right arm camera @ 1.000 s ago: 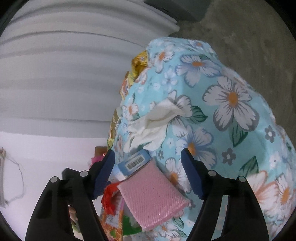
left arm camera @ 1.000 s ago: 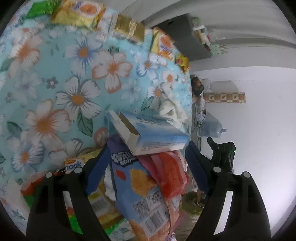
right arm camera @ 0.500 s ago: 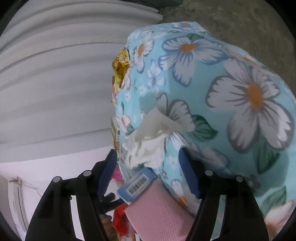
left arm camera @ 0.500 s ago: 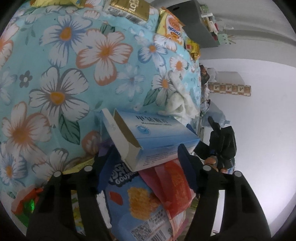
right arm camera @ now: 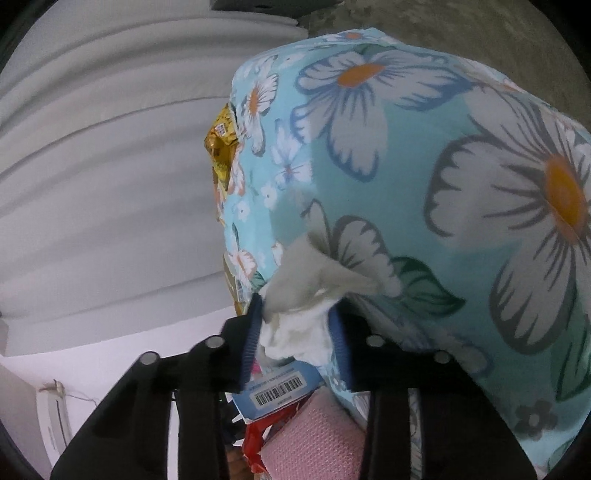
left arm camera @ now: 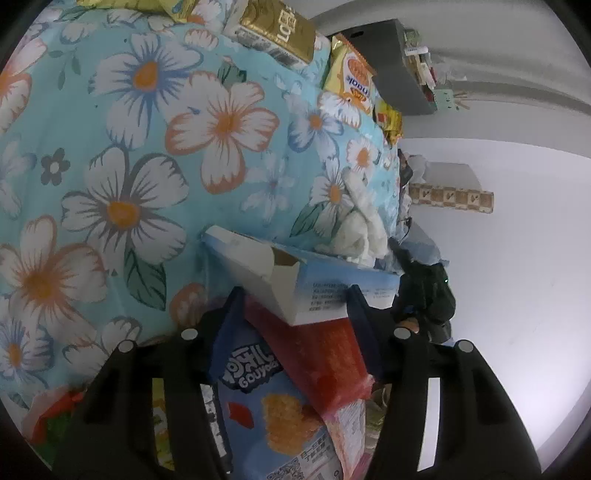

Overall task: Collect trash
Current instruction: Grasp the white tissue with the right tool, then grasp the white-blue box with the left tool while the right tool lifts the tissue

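A table under a blue flowered cloth [left arm camera: 122, 155] carries trash. In the left wrist view my left gripper [left arm camera: 295, 295] has closed on an open light-blue cardboard box [left arm camera: 314, 280], above a blue snack bag [left arm camera: 266, 398] and a red wrapper [left arm camera: 325, 354]. A crumpled white tissue [left arm camera: 358, 221] lies beyond the box. In the right wrist view my right gripper [right arm camera: 295, 325] is shut on that tissue [right arm camera: 299, 317]. The box's barcode end [right arm camera: 280, 387] and a pink pad [right arm camera: 314, 439] lie just below the fingers.
Gold and yellow snack packets [left arm camera: 280, 33] lie along the far edge of the table in the left wrist view; a gold wrapper [right arm camera: 221, 147] shows at the table edge in the right wrist view. A grey shelf [left arm camera: 399, 77] hangs on the white wall.
Both grippers moved forward and closed. The left closed on the blue box. The right reached the tissue and closed on it.
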Demonstrator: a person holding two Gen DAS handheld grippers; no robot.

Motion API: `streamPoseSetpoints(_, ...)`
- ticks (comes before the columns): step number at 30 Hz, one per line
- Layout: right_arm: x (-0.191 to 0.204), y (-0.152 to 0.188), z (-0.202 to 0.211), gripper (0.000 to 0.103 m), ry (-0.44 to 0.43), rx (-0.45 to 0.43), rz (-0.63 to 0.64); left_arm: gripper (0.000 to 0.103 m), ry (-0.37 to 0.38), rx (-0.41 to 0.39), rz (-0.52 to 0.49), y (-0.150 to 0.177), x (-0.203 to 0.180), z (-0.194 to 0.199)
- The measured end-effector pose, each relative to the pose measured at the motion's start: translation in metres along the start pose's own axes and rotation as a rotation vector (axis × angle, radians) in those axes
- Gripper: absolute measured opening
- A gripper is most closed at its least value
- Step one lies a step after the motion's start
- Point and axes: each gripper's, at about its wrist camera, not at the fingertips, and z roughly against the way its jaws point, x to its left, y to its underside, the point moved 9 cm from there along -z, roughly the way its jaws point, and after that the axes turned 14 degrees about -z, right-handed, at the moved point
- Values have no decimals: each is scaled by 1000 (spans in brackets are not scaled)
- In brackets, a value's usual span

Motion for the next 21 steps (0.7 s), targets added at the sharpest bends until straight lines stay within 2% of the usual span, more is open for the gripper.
streamPoseSetpoints(5, -5, -1, 4, 15, -12, 13, -12, 41, 9, -38, -3, -4, -1, 7)
streamPoseSetpoints(9, -4, 0, 10, 12, -24, 17, 3, 29, 4, -76, -19, -7, -2, 17)
streamPoseSetpoints(11, -3, 1, 9, 11, -26, 15, 13, 8, 6, -99, -43, -10, -6, 23)
streamPoseSetpoints(12, -2, 2, 9, 11, -27, 16, 18, 5, -17, -103, -56, -11, -6, 27)
streamPoseSetpoints(16, 0, 4, 8, 11, -28, 16, 24, 5, -75, -132, -110, -14, -9, 35)
streamPoseSetpoints(18, 2, 4, 6, 11, -26, 14, 21, 11, -114, -161, -156, -18, -12, 42)
streamPoseSetpoints(19, 2, 4, 5, 11, -26, 15, 19, 24, -133, -172, -196, -21, -14, 46)
streamPoseSetpoints(20, 5, 5, 0, 11, -26, 16, 17, 43, -151, -178, -223, -23, -14, 48)
streamPoseSetpoints(21, 5, 5, 1, 11, -26, 17, 16, 50, -183, -188, -258, -24, -14, 51)
